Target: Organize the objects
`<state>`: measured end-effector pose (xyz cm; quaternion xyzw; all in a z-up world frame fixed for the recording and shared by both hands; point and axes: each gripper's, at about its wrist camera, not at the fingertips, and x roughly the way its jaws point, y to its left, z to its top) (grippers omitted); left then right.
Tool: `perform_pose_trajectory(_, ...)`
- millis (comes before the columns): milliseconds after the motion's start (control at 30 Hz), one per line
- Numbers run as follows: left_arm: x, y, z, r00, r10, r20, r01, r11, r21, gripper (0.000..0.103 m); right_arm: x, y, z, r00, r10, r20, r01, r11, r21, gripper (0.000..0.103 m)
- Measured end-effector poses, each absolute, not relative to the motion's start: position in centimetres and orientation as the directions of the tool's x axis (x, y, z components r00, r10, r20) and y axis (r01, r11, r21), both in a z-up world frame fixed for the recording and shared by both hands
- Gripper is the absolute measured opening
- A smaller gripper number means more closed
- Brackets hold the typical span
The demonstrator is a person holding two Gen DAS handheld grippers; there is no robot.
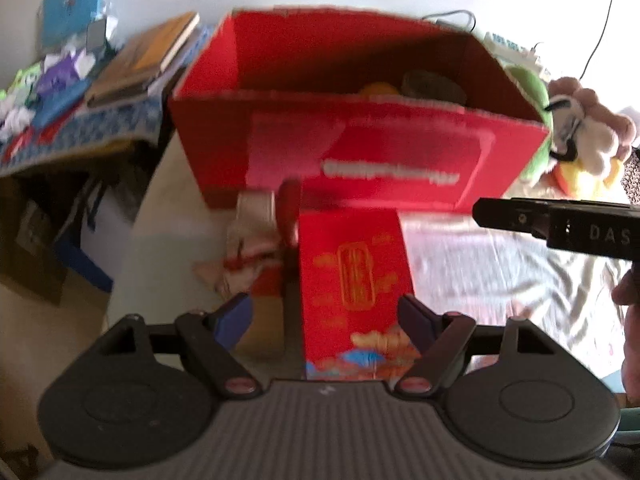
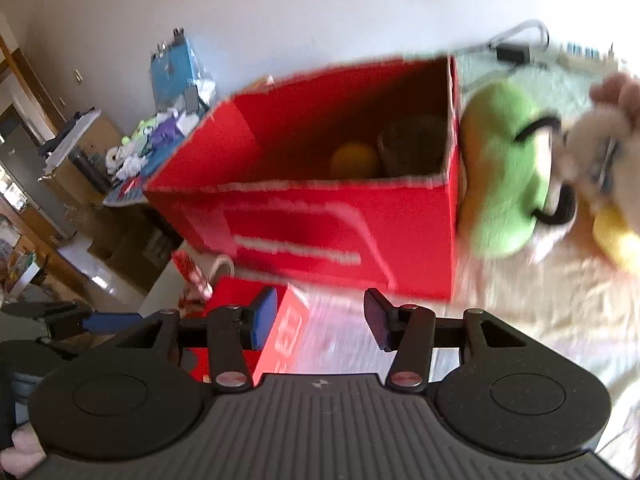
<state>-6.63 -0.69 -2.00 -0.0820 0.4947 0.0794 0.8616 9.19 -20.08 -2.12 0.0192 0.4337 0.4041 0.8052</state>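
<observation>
A big open red carton (image 1: 360,128) stands on the pale sheet. Inside it lie a yellow ball (image 2: 354,160) and a dark round container (image 2: 412,148). In front of it sits a small red box with gold print (image 1: 352,280). My left gripper (image 1: 326,320) is open and straddles this box; the right pad is at its edge and the left pad stands clear of it. My right gripper (image 2: 320,320) is open over bare sheet with nothing between its fingers. The small red box (image 2: 284,328) shows behind its left finger.
A green plush (image 2: 504,176) and a white-brown plush (image 2: 600,136) lie right of the carton. A red-and-white wrapped item (image 1: 256,236) lies left of the small box. A side table with books (image 1: 148,60) and clutter stands past the bed's left edge.
</observation>
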Motion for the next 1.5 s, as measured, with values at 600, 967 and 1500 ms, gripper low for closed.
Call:
perform_pose_trajectory(600,-5.2,-0.9,-4.8,0.45,-0.041,-0.892,-0.187,0.972,-0.139,0.091,10.4,-18.6,-5.3,0.068,0.679,-0.731,-0.538,0.642,0.546,0.052)
perform_pose_trajectory(967,-3.5,-0.7,-5.5,0.423,-0.068,-0.904,-0.126,0.983,-0.133,0.091,11.2,-17.3,-5.9,0.05,0.666,-0.744,-0.505,0.66,0.556,0.052)
perform_pose_trajectory(1500,-3.1,-2.3,-6.0,0.413,-0.064,-0.909,-0.066,0.993,-0.101,0.091,10.1,-16.3,-7.2,-0.051,0.667,-0.743,-0.462,0.644,0.61,0.052)
